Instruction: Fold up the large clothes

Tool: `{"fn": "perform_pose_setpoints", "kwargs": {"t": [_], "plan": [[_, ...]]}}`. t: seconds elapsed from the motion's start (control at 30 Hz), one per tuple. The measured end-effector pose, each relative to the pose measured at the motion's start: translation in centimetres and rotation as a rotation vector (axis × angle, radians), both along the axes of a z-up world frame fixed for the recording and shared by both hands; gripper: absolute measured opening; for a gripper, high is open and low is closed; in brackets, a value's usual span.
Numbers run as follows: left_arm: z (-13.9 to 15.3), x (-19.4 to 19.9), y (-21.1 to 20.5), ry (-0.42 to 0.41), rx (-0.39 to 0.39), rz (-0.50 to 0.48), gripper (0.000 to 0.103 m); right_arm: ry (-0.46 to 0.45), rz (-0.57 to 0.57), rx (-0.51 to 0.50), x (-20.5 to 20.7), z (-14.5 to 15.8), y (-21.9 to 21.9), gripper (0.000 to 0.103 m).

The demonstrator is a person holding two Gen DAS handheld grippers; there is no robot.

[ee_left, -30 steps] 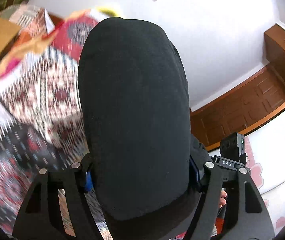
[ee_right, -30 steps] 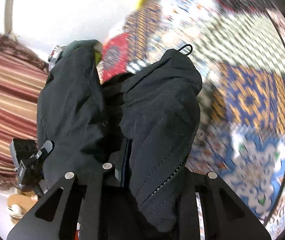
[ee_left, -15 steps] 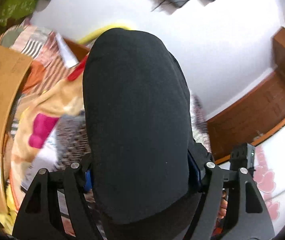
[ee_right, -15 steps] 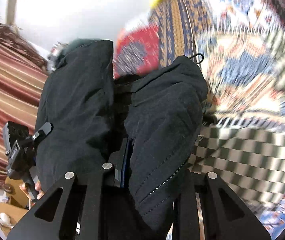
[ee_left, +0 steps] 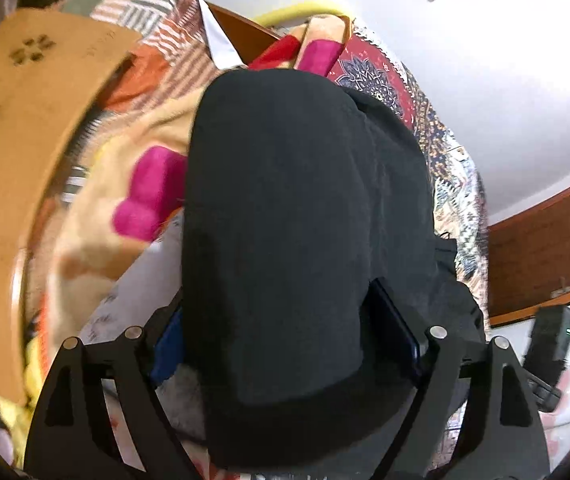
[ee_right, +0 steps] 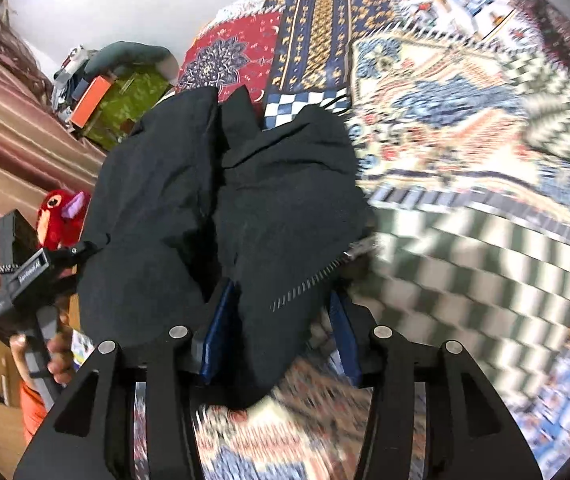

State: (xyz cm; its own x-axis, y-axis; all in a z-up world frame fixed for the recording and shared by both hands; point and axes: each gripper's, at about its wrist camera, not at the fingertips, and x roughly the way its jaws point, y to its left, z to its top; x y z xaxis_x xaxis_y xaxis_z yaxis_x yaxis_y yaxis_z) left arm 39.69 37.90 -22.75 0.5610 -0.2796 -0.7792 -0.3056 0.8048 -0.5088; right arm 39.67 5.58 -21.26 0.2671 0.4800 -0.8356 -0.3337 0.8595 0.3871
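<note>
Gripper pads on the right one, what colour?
Blue; the pads show best in the right wrist view, clamping the black jacket.

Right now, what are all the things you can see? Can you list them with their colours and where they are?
black jacket: one, black, bunched up and gripped in both grippers, zipper showing
patterned bedspread: one, red, blue, cream and checked, under and behind the jacket
fleece blanket: one, tan with pink patches, left of the jacket in the left view
wooden board: one, light brown with cut-out flower holes, far left
red plush toy: one, red with a purple bit, left edge of the right view
striped curtain: one, maroon and tan, far left
green box: one, green, by the wall
left gripper: one, black, jaws around the jacket
right gripper: one, black, jaws around the jacket
</note>
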Motion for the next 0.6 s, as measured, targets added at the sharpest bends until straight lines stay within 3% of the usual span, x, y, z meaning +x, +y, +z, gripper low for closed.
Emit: {"fn": "perform_pose_setpoints", "kwargs": {"t": [0.13,0.27,0.47,0.6], "plan": [[2.2,-1.7,-0.4,-0.002,0.114,0.012,0.084,-0.059,0.005,-0.018,-1.8,3.3,-1.9,0.044],[7.1,-5.2,-2.4,-0.05,0.218,0.001,0.084,-0.139,0.01,0.022,-3.8,7.9,-2.7,0.044],[17.7,-12.7,-7.1,-0.229,0.343,-0.008,0.084,-0.303,0.05,0.116,-9.7,15.7,-3.4,0.044],[23.4,-18.2,-11.2,-0.376,0.442,-0.02,0.084,-0.47,0.091,0.156,-15.7,20.5,-3.3,0.044]]}}
